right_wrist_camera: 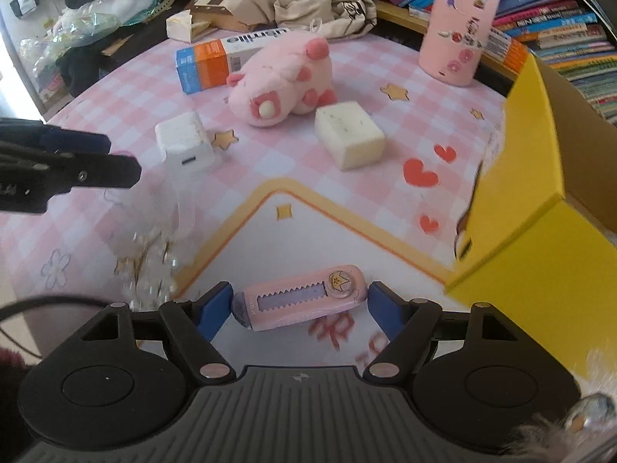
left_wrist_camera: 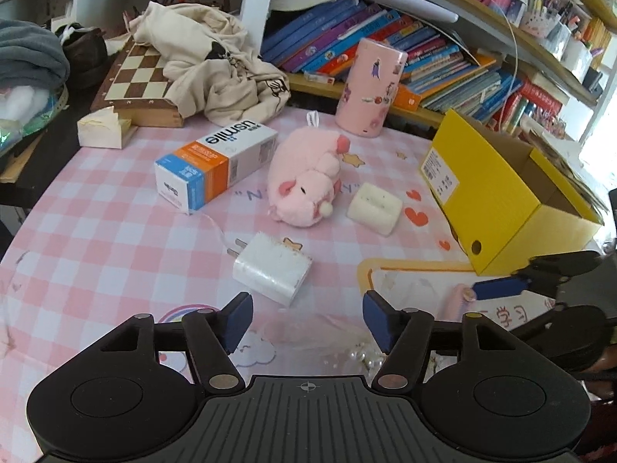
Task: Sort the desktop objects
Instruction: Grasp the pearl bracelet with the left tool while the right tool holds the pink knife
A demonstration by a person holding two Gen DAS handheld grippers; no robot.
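Left gripper: its jaws are standing apart with nothing between them, above the pink checked mat; a clear bag with pearls is lying just under it.
Right gripper: its jaws are standing apart on both sides of the pink cutter; the left pad is looking very close to the cutter's end, the right pad is apart from it.
Cutter: it is lying flat on the white part of the mat, long and pink, with a lilac toothed window and a gold star badge.
Charger: white, prongs pointing left, lying near the left gripper.
Plush: pink, lying between the toothpaste box and a white block.
Yellow box: open, standing at the right edge of the mat.
Pink can: upright, standing before the books.
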